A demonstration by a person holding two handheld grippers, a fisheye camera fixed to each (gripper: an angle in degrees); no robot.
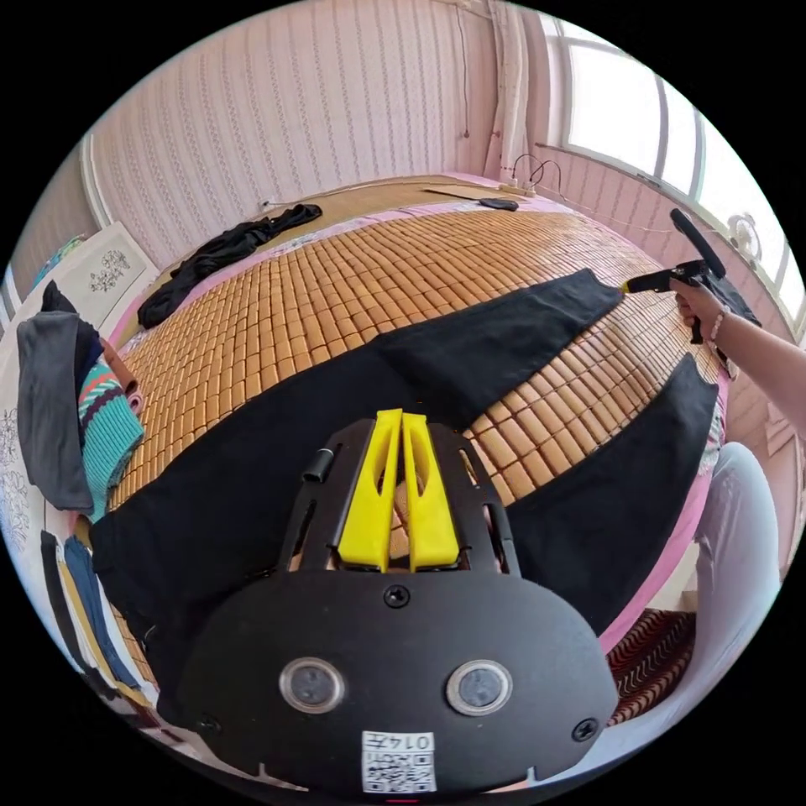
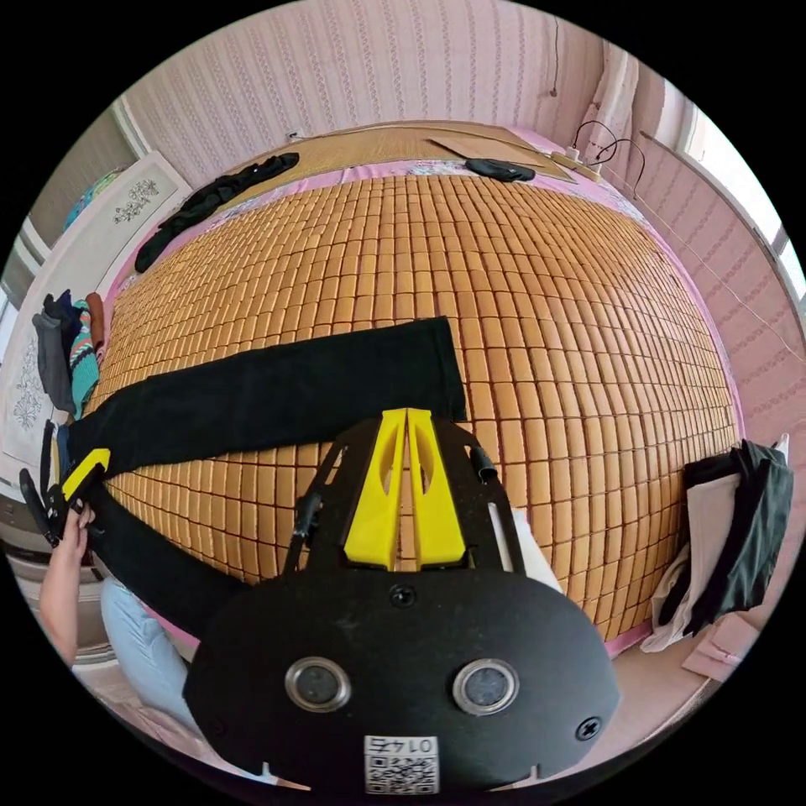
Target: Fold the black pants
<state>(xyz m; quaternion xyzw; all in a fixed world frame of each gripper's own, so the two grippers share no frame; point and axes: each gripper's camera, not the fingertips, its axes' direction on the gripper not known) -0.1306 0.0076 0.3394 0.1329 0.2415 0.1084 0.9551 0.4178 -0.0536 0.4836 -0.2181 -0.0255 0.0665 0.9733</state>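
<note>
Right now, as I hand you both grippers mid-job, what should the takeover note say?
Left gripper: jaws closed, tips over the waist end of the black pants; I can't tell whether any cloth is pinched.
Right gripper: jaws closed at the hem of the far leg; grip equally unclear.
Pants: spread flat on the bamboo mat, legs apart in a V, near leg reaching the bed edge.
Done: laid out only; no fold shows.
Left: probably bring one leg onto the other, then fold along the length.

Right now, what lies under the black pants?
The black pants lie spread on a bamboo mat covering the bed; the mat shows between the legs. Whatever lies directly beneath the fabric is hidden.
</note>
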